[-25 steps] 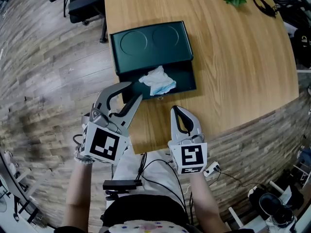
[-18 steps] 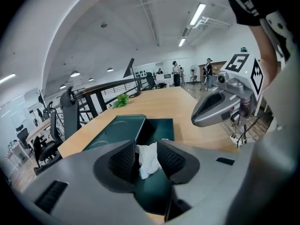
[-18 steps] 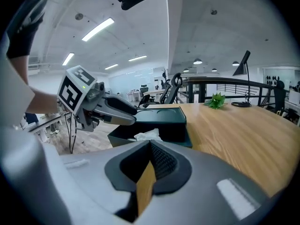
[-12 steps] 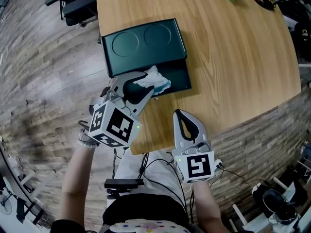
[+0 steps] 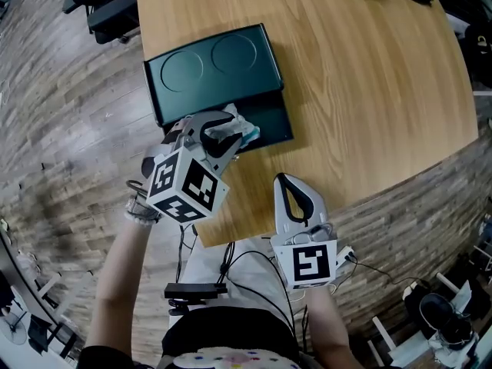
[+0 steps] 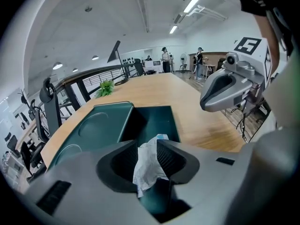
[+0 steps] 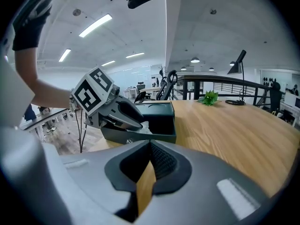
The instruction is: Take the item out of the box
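Inside the open box [image 5: 207,71] on the worktop [image 5: 361,91], the left tongs [image 6: 147,142], just opened wide, straddle a crumpled tissue [image 6: 148,165]. The right tongs [image 5: 286,179], closed and empty, hover nearby.

The head view looks steeply down from above the person onto the dark green box [image 5: 211,71] near the wooden table's [image 5: 369,91] edge. The left gripper view sits low, right at the box, facing along it toward the plant [image 6: 106,87] beyond. The right gripper view sits farther back, facing the box's front. All three share the box. The left gripper view also catches the right gripper [image 6: 206,100], and the right gripper view the left gripper [image 7: 139,123].
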The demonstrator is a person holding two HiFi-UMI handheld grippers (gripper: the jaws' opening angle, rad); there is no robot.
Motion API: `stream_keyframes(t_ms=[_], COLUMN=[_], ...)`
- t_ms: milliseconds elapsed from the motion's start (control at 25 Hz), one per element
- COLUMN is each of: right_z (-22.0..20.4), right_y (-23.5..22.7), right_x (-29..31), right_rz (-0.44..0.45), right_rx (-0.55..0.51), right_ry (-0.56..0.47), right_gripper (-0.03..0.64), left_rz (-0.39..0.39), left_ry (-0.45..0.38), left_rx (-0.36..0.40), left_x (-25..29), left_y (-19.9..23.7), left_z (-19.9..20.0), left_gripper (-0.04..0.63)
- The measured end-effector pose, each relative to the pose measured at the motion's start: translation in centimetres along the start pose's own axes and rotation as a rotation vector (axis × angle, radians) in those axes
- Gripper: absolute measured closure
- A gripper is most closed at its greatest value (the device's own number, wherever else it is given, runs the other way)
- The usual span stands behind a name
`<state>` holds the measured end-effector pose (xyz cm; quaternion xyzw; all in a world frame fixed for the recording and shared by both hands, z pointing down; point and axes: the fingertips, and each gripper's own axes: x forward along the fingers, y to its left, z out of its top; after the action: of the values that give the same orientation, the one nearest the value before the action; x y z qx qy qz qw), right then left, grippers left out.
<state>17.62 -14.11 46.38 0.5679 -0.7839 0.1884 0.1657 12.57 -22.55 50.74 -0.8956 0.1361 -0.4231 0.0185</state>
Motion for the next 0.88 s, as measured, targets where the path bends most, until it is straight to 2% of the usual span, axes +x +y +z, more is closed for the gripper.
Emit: stream_keyframes(t_ms=[200, 480, 640, 880], right_z=[-0.9, -1.2, -1.1, -1.5], right_y=[-0.9, -1.2, -1.4, -1.4], right_x=[0.2, 0.0, 0.1, 0.0], right_rz=[-0.008, -0.015, -0.020, -0.034], right_rx=[0.015, 0.028, 0.028, 0.033], right_ry=[0.015, 0.023, 0.020, 0.032], right_gripper=[0.607, 0.607, 0.607, 0.607], left_rz=[-0.040, -0.051, -0.044, -0.054], left_ry=[0.083, 0.169, 0.192, 0.179], left_rx=[0.002, -0.021, -0.004, 0.009], left_x=[1.2, 1.9, 2.3, 2.1], left_y=[-0.5, -0.5, -0.5, -0.8], left_z=[-0.9, -1.7, -1.8, -1.8], left_gripper=[0.472, 0.487, 0.516, 0.570])
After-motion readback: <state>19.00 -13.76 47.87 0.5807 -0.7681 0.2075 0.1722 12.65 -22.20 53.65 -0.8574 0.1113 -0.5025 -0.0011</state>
